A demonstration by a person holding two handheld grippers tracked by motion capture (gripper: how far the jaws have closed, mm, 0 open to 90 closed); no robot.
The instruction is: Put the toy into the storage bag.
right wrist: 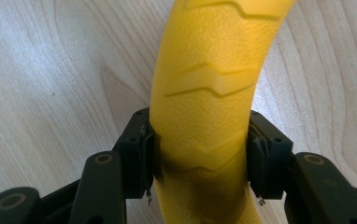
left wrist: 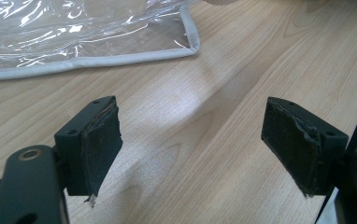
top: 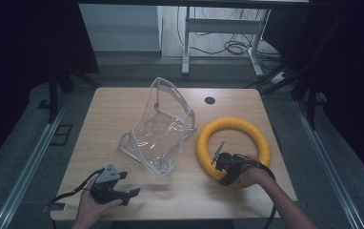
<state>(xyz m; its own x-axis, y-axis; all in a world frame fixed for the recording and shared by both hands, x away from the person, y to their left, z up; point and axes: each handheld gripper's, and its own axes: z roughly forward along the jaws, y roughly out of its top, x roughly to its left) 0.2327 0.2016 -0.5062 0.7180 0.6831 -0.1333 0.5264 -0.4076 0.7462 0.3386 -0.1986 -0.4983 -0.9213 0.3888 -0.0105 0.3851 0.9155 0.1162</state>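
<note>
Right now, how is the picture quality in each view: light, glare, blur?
High view: dim, dark surroundings, the table evenly lit, faint reflections on the clear plastic bag. Left gripper view: sharp, white glare streaks on the bag, a soft bright patch on the wood. Right gripper view: the yellow ring is bright and sharp, with shadow where the right claw clamps it.

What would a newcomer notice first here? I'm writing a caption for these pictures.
The bright yellow ribbed foam ring on the right of the pale wooden table, with the right tool shut on its near edge. Next, the crumpled clear plastic pouch with grey piping at the table's middle. The left tool rests open at the near left.
</note>
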